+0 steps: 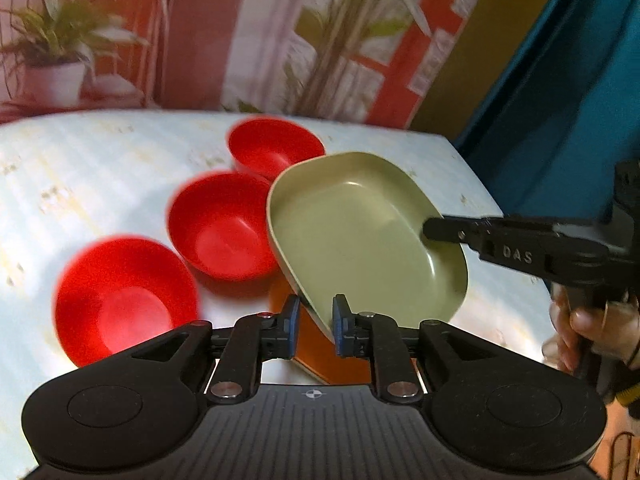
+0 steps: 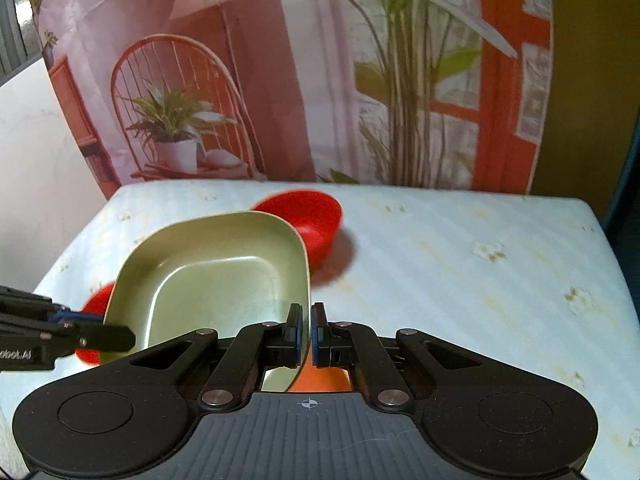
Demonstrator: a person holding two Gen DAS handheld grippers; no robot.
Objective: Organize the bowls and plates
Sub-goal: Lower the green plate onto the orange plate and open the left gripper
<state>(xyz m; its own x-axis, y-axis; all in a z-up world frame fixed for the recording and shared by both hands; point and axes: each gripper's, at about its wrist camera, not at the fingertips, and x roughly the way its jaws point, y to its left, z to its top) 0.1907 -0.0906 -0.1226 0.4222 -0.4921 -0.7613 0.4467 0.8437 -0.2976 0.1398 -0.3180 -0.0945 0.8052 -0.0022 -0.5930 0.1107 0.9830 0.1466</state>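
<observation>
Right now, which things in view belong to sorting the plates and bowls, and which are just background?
Part of the job:
- green plate, tilted, its rim pinched by the right tool
- three red bowls in a row
- left tool, pads apart around the plate's edge

Just there:
- tablecloth
- printed backdrop
- blue curtain

pale floral-print table [image 1: 100, 168]: three red bowls [image 1: 222, 226] in row, resting directly on it.
</observation>
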